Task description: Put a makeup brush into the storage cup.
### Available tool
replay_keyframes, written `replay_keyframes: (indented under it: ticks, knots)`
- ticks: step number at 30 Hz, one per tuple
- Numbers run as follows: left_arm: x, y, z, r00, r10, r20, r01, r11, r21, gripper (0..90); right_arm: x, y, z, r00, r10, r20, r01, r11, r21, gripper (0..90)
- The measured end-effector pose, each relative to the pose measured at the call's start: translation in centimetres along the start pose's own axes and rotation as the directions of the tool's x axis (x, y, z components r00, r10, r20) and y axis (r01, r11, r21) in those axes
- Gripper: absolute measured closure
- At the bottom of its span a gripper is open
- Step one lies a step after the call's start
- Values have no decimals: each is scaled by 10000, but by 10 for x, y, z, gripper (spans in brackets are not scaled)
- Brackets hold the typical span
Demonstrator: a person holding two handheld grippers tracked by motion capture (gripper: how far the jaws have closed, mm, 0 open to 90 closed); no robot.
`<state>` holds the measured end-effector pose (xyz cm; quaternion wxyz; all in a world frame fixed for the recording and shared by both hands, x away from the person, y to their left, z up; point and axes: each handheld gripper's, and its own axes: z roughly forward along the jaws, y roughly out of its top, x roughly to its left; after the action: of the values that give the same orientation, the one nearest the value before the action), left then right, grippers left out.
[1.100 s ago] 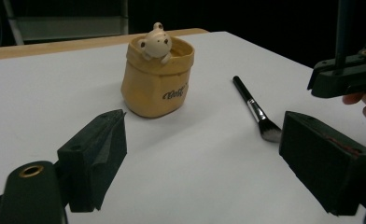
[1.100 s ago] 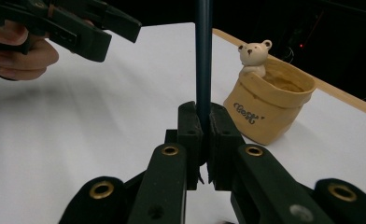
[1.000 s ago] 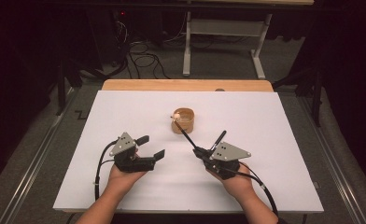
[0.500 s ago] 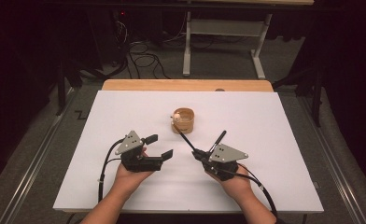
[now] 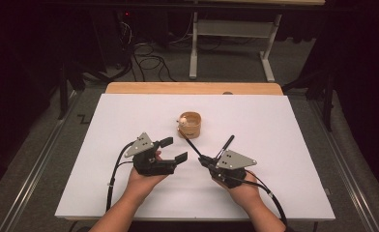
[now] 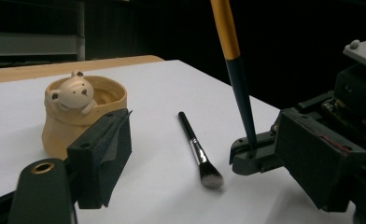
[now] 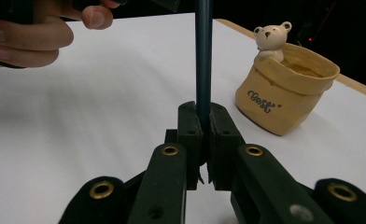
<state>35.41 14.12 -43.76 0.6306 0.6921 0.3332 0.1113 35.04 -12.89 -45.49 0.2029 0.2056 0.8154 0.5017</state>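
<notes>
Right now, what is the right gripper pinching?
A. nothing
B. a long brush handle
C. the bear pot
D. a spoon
B. The right gripper has its jaws shut on the dark brush handle, while the bear pot stands apart on the table.

Place: a lab or recording studio, not a home.
Tabletop [image 5: 129, 193]: covered by a plain white board, a wooden edge [image 5: 192, 88] showing at 12 o'clock.
Floor: grey carpet with loose cables [image 5: 146, 60] at 11 o'clock.
Beyond: a white metal desk frame [image 5: 231, 34] at 12 o'clock.
Surroundings: dark, with black drapes on both sides.
</notes>
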Motion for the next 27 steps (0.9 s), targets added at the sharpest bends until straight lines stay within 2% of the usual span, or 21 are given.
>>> replay_keyframes:
  ticks: [2, 7, 11, 20, 27]
  knots:
    - [0, 1, 0, 10000, -78, 62, 79, 9999, -93, 216, 0, 0, 0, 9999, -161, -1, 161, 9999, 36, 866]
    - [0, 0, 2, 9991, -256, 341, 264, 9994, -245, 254, 2, -2, 2, 10000, -50, -83, 49, 10000, -38, 866]
    - [-1, -1, 0, 9975, -388, 590, 408, 9986, -340, 292, 2, -2, 2, 9998, -159, -104, 159, 9999, -23, 866]
    - [5, -4, -2, 9928, -818, 870, 868, 9947, -552, 381, 6, -5, 5, 9997, -126, -219, 128, 9999, 89, 866]
    - [5, -5, -3, 9918, -799, 1001, 858, 9947, -563, 458, 8, -6, 6, 9996, -127, -264, 130, 9998, 134, 865]
